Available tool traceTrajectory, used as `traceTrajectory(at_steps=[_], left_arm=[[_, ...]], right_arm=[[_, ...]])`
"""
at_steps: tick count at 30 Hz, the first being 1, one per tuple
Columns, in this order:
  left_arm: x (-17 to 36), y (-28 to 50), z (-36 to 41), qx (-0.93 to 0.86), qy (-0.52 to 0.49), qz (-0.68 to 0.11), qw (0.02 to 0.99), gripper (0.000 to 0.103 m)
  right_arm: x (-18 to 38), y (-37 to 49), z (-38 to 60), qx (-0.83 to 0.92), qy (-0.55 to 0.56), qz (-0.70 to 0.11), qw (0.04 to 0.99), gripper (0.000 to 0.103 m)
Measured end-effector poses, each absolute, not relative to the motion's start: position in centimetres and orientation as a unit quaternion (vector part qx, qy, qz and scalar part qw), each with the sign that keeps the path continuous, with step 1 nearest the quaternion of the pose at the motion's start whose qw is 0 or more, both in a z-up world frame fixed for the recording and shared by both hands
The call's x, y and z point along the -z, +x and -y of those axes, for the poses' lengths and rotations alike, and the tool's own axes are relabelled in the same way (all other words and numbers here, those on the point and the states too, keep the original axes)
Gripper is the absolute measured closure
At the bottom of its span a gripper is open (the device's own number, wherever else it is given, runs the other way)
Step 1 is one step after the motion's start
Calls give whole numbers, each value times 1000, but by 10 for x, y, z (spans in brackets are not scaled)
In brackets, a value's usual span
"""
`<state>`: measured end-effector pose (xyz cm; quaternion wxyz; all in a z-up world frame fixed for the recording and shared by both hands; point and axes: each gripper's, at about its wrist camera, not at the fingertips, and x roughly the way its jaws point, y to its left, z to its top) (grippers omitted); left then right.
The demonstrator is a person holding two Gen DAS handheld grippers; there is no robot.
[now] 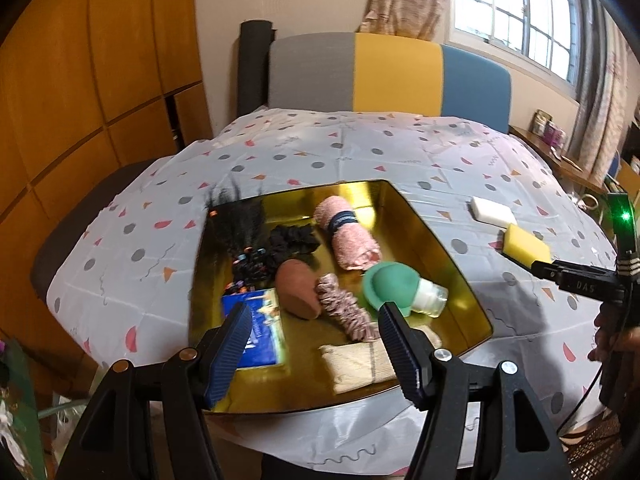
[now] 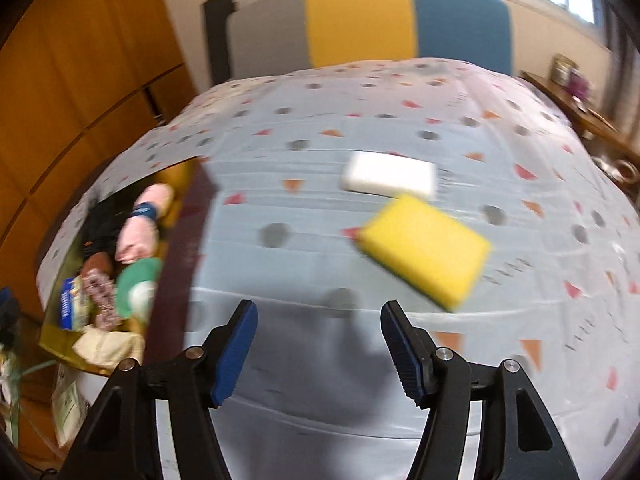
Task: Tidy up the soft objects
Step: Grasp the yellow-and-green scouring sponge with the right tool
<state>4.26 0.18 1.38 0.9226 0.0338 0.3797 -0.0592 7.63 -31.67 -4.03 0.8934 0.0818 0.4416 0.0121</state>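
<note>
A gold tray [image 1: 440,248] on the patterned tablecloth holds a rolled pink towel [image 1: 352,236], a black scrunchie [image 1: 294,242], a brown egg-shaped sponge [image 1: 298,286], a pink scrunchie [image 1: 344,312], a green-capped bottle [image 1: 390,284], a blue packet [image 1: 260,332] and a cream cloth [image 1: 360,364]. My left gripper [image 1: 316,312] hovers open over the tray's near end, holding nothing. Right of the tray lie a yellow sponge [image 2: 424,248] and a white sponge [image 2: 390,176]. My right gripper [image 2: 319,308] stands open above the cloth, just short of the yellow sponge, with nothing between its pads. The right wrist view is blurred.
A chair [image 1: 396,76] with a grey, yellow and blue back stands behind the table. Wooden cabinets [image 1: 80,80] fill the left side. A cluttered side table [image 1: 552,136] sits under the window at the right. A person's hand [image 1: 616,344] grips the right gripper's handle.
</note>
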Motion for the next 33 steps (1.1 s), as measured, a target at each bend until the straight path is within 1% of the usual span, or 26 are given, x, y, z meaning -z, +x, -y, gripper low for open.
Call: traceTrajectory(at_steps=[7,9,11,14,15,17,19,22,25,29,31,32,33], left_arm=[[-15,47,35,96,62,-379,918,36],[-15,48,45,107,68,-379,917,36],[-15,48,55,119,73,-378,915,36],[-14,49,71,140,77,-382,910,36],[-13,49,75,144,79,-383,909,36],[-11,50,83,151,83,-386,906,36],[-11,50,89,161,85,-388,904,36],[-11,51,100,172,94,-388,901,36],[-12,55,111,180,100,-389,898,36],[-15,62,120,188,104,-389,896,36],[-15,65,125,190,108,-388,896,36],[-16,66,128,191,110,-387,895,36],[-16,67,130,194,113,-386,895,36]], right_arm=[[51,73,364,24,82,-453,888,31],[53,76,374,22,75,-457,886,28],[55,80,379,13,63,-461,885,22],[58,93,382,1,28,-471,882,19],[59,99,382,-3,15,-474,880,15],[62,111,378,-8,-14,-481,876,10],[66,125,373,-15,-51,-491,869,10],[76,147,368,-37,-94,-514,852,6],[87,168,363,-41,-142,-532,834,6],[93,184,365,-58,-150,-546,822,5],[96,188,368,-67,-140,-553,818,12],[96,187,369,-68,-136,-552,820,23],[95,185,371,-66,-128,-548,824,25]])
